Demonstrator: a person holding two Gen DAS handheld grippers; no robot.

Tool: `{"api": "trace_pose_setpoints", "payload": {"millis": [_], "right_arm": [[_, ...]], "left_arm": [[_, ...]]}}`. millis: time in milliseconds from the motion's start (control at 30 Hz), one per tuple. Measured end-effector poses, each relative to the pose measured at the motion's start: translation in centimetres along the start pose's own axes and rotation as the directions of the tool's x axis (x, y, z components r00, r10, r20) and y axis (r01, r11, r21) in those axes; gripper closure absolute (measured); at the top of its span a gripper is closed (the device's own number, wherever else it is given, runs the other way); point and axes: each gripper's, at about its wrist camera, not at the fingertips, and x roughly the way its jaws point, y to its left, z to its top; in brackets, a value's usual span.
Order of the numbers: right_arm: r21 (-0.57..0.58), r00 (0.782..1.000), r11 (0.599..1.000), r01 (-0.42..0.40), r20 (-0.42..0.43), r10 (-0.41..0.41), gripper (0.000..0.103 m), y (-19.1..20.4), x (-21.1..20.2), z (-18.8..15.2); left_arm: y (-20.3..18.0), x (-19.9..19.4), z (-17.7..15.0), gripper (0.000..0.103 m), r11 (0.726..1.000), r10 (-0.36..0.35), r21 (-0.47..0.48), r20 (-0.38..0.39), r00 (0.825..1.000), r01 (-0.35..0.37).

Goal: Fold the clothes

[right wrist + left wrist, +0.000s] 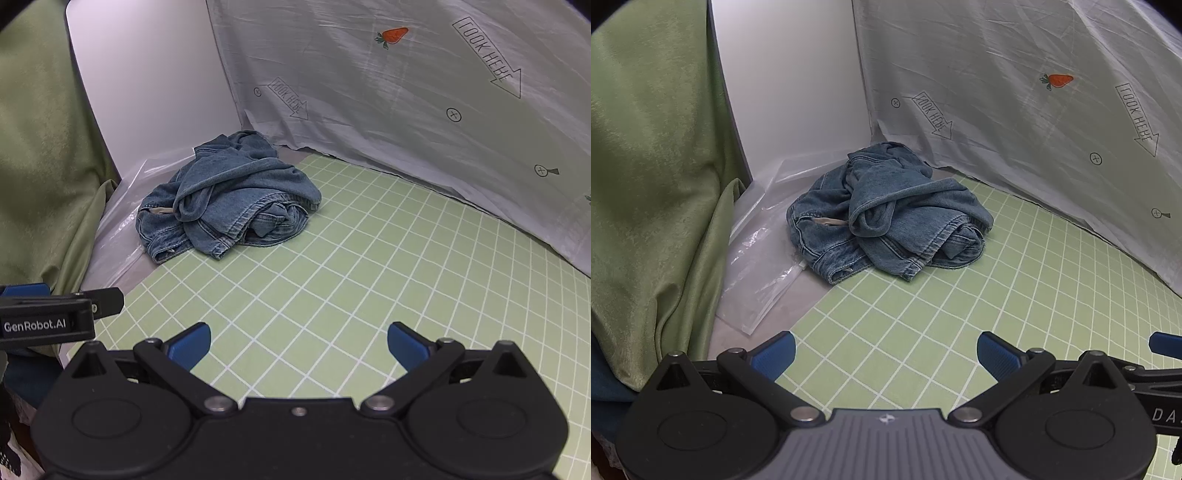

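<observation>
A crumpled blue denim garment point(886, 214) lies in a loose heap at the far left corner of a pale green mat printed with a white grid point(960, 314). Its folds twist over one another, with stitched seams and hems showing along the near edge, and a small beige tab peeks out on its left side. The left part of the heap hangs off the mat and rests on a sheet of clear crinkled plastic point(761, 273) that spreads over the pale surface beside the mat. From the right wrist view the same denim heap point(225, 199) sits in the same corner, well apart from both tools.

Behind the garment stands a plain white panel point(790, 85), and to its right hangs a wrinkled white cloth point(1015, 92) printed with arrow outlines, small circled crosses and an orange carrot point(1058, 80). A draped olive-green fabric point(653, 177) fills the left side.

The left gripper point(886, 354) hovers over the near part of the mat, its blue-padded fingers spread wide with nothing between them. The right gripper point(299, 345) is just beside it, likewise spread wide and empty above the grid.
</observation>
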Motion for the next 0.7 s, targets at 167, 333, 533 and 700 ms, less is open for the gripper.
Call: {"api": "trace_pose_setpoints", "payload": {"millis": [167,333,533,700], "right_arm": [[0.002,1.000,1.000,-0.004,-0.003,0.004,0.000,0.5,-0.1,-0.1],[-0.001,1.000,1.000,-0.008,-0.006,0.008,0.000,0.2,-0.3,0.1],[-0.004,1.000,1.000,-0.010,-0.008,0.010,0.000,0.0,-0.5,0.2],[-0.004,1.000,1.000,-0.005,-0.010,0.005,0.000,-0.1,-0.5,0.1]], "left_arm": [[0.2,0.0,-0.2,0.000,1.000,0.004,0.006,0.000,1.000,-0.004],[-0.6,0.1,0.0,0.000,1.000,0.013,0.007,-0.003,1.000,-0.013],[-0.4,0.1,-0.4,0.000,1.000,0.013,0.002,-0.001,1.000,-0.013],[-0.7,0.1,-0.5,0.000,1.000,0.012,0.007,0.000,1.000,-0.012]]}}
